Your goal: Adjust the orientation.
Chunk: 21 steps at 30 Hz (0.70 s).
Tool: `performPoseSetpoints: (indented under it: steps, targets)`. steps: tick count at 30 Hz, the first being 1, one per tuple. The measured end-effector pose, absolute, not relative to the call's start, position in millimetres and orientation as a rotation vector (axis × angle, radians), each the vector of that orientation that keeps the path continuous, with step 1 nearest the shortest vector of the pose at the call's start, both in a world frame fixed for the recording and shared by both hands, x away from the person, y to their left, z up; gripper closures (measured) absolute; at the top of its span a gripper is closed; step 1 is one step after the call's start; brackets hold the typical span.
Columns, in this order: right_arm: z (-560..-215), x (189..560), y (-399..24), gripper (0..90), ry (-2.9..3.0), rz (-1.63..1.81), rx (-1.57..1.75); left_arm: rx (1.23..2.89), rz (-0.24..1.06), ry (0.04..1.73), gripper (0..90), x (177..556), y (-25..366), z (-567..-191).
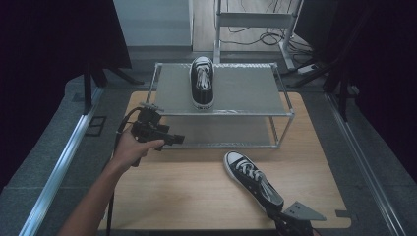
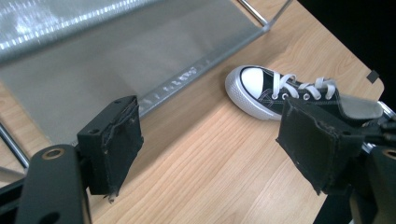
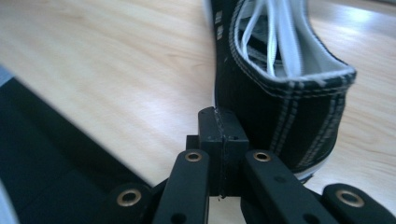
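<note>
Sneaker (image 1: 202,81) on rack's (image 1: 246,91) top shelf

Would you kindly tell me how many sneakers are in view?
2: one sneaker on the rack's top shelf, one sneaker on the table near the front edge. None seems hidden.

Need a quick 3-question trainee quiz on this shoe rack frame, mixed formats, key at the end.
1. True or false: both sneakers already stand on the rack's top shelf.
2. Multiple choice: the jaws of the left hand-held gripper are A) clamped on a lace, B) open with nothing between them, C) shut on the rack's frame.
3. Fill in: the right hand-held gripper, jaws pressed together, sits at the ___ end of the sneaker on the table.

Key
1. False: one sneaker is on the top shelf, the other lies on the wooden table.
2. B
3. heel
</note>
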State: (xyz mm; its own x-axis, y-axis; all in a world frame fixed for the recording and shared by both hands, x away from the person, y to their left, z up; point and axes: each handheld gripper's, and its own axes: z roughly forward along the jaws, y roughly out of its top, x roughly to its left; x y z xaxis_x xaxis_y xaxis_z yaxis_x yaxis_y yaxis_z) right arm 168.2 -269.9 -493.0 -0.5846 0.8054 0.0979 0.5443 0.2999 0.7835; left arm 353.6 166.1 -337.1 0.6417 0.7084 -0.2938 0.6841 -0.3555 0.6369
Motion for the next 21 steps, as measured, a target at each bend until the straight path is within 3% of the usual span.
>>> performPoseSetpoints:
  steps: [6,11,14,16,21]
  targets:
    - [-493,173,-271,90.0,2.247,1.169,1.214,2.123,0.039,1.068,21.3,345,166,-349]
    - [-481,171,-267,83.5,2.265,1.236,1.138,2.134,0.044,1.072,21.3,339,166,-361]
    - [-462,165,-260,73.5,2.24,1.277,1.029,2.143,0.044,1.072,21.3,336,166,-368]
    - [-456,166,-258,71.4,2.233,1.282,1.009,2.145,0.046,1.077,21.3,334,167,-373]
    - [-434,182,-258,51.6,2.249,1.3,1.01,2.152,0.029,1.08,21.3,329,168,-383]
